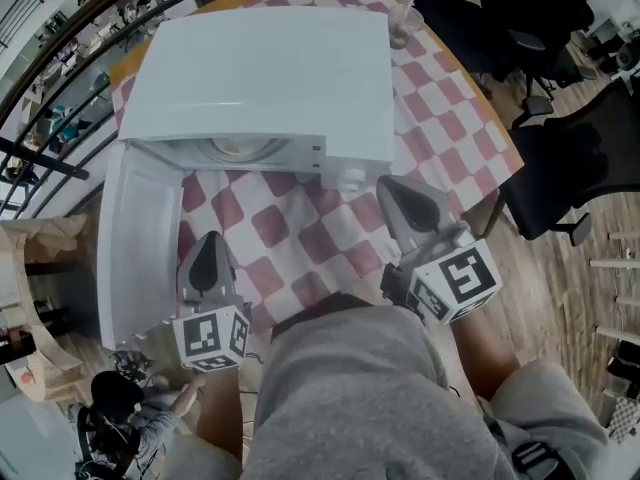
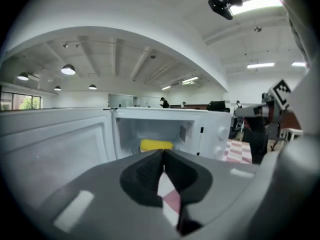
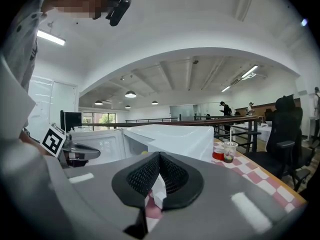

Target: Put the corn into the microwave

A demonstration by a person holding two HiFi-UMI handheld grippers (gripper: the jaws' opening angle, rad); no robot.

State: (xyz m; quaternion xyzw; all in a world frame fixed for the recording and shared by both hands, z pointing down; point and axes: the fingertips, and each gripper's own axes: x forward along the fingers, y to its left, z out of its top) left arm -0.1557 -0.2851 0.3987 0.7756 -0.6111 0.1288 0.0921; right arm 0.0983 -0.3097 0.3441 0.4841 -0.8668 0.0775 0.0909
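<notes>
The left claw (image 2: 163, 152) is pressed together at its tips with nothing caught between them. It is held level above the red-and-white checked cloth (image 1: 300, 236) and points into the open microwave (image 2: 210, 129). Straight ahead of it, the corn (image 2: 156, 145) lies as a yellow shape on the floor of the oven cavity, well apart from the tips. The door (image 2: 55, 144) is swung fully out on the left side, and in the head view the left claw sits just beside its inner face. The right claw (image 3: 159, 157) also has its 2 jaws touching and pinches nothing. It hangs over the cloth off the microwave's front right corner, by the control panel. In the head view both claws are near the counter's (image 1: 128, 60) front edge, close to the person's grey shorts, and neither touches the white oven. Past the microwave's far right corner, 1 clear plastic cup (image 3: 229, 151) stands on the cloth with a red container (image 3: 218, 154) just beside it. Black office chairs (image 1: 570, 168) stand on the wooden floor to the right of the counter.
</notes>
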